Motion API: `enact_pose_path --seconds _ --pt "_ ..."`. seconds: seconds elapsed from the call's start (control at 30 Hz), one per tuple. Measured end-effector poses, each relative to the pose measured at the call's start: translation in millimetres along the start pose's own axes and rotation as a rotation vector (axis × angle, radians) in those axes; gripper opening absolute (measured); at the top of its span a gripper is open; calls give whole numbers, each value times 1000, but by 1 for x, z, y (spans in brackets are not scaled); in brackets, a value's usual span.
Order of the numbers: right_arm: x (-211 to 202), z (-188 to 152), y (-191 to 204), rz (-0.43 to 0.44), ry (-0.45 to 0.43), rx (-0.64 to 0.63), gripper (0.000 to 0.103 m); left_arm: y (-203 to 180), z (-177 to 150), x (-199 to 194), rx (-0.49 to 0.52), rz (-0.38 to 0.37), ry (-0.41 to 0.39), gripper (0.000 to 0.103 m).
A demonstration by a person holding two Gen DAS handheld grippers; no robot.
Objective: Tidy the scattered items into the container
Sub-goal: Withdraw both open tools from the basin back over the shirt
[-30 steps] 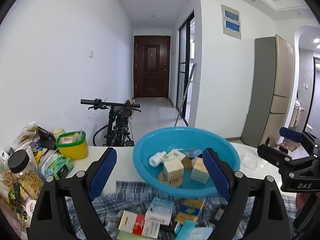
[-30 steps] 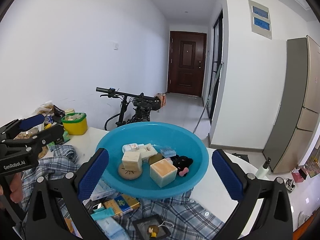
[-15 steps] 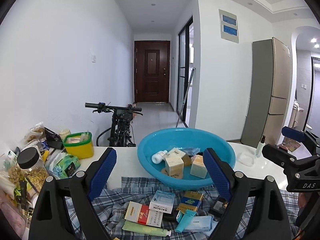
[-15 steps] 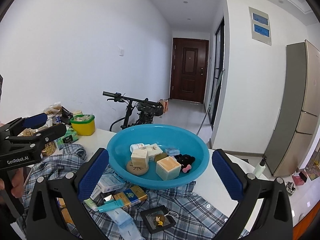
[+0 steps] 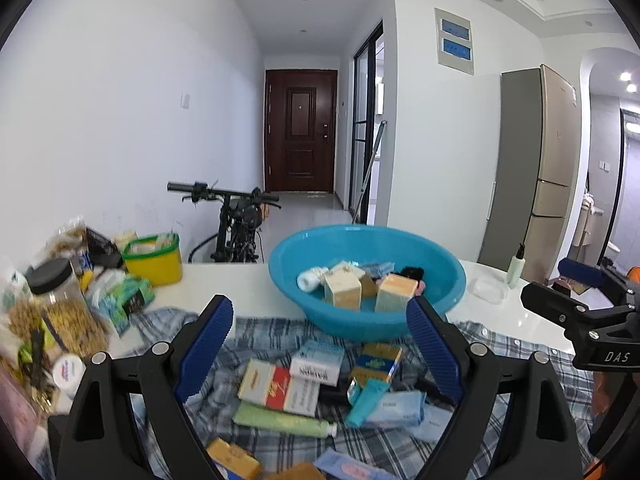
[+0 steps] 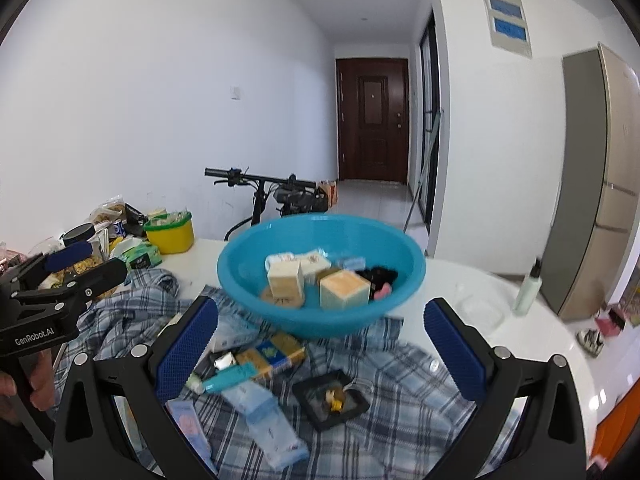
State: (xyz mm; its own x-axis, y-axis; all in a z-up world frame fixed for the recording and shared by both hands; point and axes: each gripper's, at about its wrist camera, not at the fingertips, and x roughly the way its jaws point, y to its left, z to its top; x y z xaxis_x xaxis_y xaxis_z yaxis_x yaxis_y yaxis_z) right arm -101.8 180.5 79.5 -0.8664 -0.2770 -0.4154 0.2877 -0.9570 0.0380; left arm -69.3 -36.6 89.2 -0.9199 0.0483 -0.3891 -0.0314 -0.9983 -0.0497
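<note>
A blue basin [image 5: 288, 280] stands on the white table and holds soap-like blocks, a small white bottle and a black item. In front of it, loose items lie on a plaid cloth [image 5: 272, 332]: a red-and-white box [image 5: 276, 386], a green tube [image 5: 280, 420], a teal tube [image 5: 366, 398] and a blue-yellow box [image 5: 376, 360]. My left gripper [image 5: 318, 320] hangs open above these items, with nothing between its fingers. In the right wrist view the basin [image 6: 240, 280] sits ahead of a black tray [image 6: 312, 392] and a pale blue packet [image 6: 264, 416]. My right gripper [image 6: 320, 316] is open and holds nothing.
A yellow tub [image 5: 154, 272], a black-lidded jar [image 5: 60, 304] and snack packs crowd the table's left side. A pump bottle [image 5: 516, 266] stands at the right, near the table's curved edge. A bicycle [image 5: 236, 220] leans behind the table.
Both grippers have drawn back from the basin and sunk lower, so more of the cloth and its items shows. Both stay open.
</note>
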Motion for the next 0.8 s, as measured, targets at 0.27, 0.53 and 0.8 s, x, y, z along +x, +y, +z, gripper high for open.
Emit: enact_pose_path --seconds 0.27,0.53,0.8 --pt "3 -38 4 -21 53 17 103 -1 -45 14 -55 -21 108 90" --pt "8 -65 8 -20 102 23 103 5 -79 18 -79 1 181 90" --pt "15 -86 7 -18 170 29 103 9 -101 11 -55 34 220 90"
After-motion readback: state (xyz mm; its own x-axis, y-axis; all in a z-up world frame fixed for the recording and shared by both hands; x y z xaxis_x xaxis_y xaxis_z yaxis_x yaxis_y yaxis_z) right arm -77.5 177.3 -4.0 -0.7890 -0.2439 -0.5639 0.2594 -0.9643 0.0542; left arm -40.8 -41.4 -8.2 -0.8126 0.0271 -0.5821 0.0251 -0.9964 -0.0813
